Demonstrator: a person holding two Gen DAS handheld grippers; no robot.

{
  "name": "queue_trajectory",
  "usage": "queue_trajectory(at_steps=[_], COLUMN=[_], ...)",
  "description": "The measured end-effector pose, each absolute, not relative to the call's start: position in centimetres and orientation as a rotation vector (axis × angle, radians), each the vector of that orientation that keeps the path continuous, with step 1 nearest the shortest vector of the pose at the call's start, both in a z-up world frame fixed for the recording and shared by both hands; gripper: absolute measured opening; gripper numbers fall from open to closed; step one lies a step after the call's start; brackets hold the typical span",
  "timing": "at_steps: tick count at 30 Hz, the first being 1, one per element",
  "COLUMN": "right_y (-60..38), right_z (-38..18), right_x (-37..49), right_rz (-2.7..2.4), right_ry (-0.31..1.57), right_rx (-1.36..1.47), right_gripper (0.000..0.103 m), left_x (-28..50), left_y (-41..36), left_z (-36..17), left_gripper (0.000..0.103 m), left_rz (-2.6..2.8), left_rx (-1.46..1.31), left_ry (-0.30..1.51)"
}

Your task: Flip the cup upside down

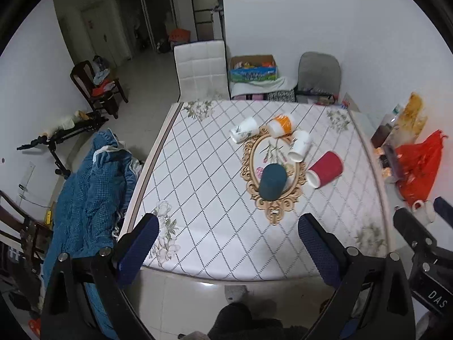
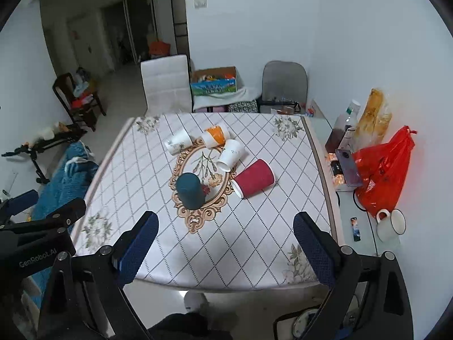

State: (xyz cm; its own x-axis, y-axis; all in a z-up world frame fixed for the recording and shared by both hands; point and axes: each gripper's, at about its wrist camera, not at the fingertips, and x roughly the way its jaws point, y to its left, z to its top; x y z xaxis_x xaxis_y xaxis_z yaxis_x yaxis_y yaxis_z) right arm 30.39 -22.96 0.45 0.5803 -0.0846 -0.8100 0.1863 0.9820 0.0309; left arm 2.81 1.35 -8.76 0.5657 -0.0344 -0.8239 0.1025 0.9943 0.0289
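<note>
Both units stand wide apart and empty: left hand-held gripper [image 1: 228,243], right hand-held gripper [image 2: 225,239]. Ahead of them on the counter [image 2: 254,240], the teal cup [image 2: 190,190] stands base-up; the red cup [image 2: 254,182], orange cup [image 2: 216,136] and two white cups lie sideways beyond it. Judged light, thin-walled, crushable; grip mid-body gently.

- Dark teal cup [image 1: 272,182]: stands upside down, closed base up, on the oval floral motif.
- Red cup [image 1: 325,169]: lies on its side, white rim showing.
- Orange cup [image 2: 215,136] and two white cups [image 2: 179,141]: lie tipped over.
</note>
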Motion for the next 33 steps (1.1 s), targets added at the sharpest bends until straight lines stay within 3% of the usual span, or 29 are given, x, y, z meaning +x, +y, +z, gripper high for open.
queue_trajectory(at_steps=[13, 33], right_y=[-22.8, -23.5], right_z=[8.0, 8.5], right_x=[23.5, 22.8], right_rz=[-0.126, -0.137], right_ry=[0.837, 0.858], right_rx=[0.118, 0.102], right_gripper=[0.101, 0.101], left_x=[-3.5, -5.9], left_y=[1.8, 1.6], left_z=[-3.5, -2.6], left_gripper=[0.101, 0.103], left_rz=[-0.066, -0.042], left_rx=[0.056, 0.045], left_ry=[0.882, 0.860])
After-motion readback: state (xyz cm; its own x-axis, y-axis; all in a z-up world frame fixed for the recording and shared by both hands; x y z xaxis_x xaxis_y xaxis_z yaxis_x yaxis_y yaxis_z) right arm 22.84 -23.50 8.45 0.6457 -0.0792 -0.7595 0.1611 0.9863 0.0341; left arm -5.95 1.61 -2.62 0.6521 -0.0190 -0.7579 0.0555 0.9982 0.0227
